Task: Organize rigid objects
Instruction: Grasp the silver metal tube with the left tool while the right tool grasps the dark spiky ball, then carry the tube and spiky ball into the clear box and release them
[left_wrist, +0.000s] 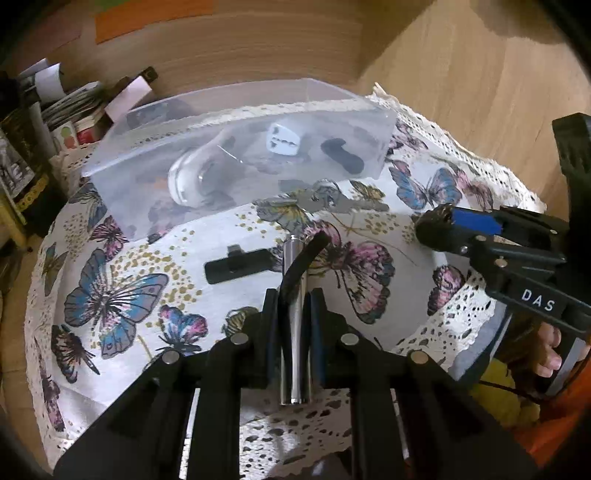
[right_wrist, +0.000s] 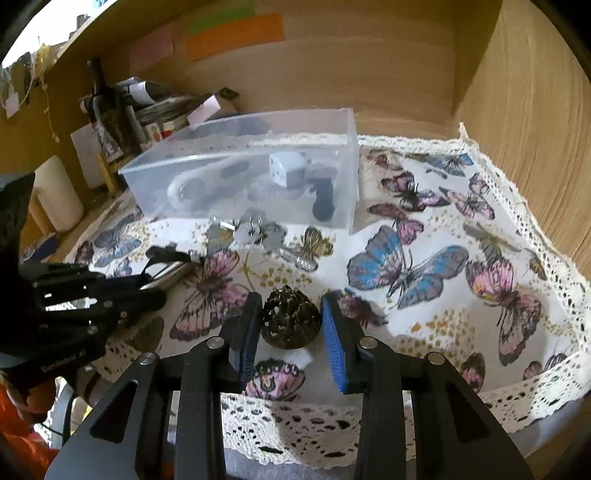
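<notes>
My left gripper is shut on a shiny metal cylinder with a black cord or strap on it, held over the butterfly cloth. My right gripper stands with its jaws around a dark perforated metal ball on the cloth; the left pad touches it, the right pad is just apart. The ball also shows in the left wrist view. A clear plastic box behind holds a white die, a white oblong object and dark pieces. A bunch of keys lies in front of the box.
A small black rectangular piece lies on the cloth left of the cylinder. The table has a lace-edged butterfly cloth and sits in a wooden corner. Bottles, papers and a white cup crowd the far left.
</notes>
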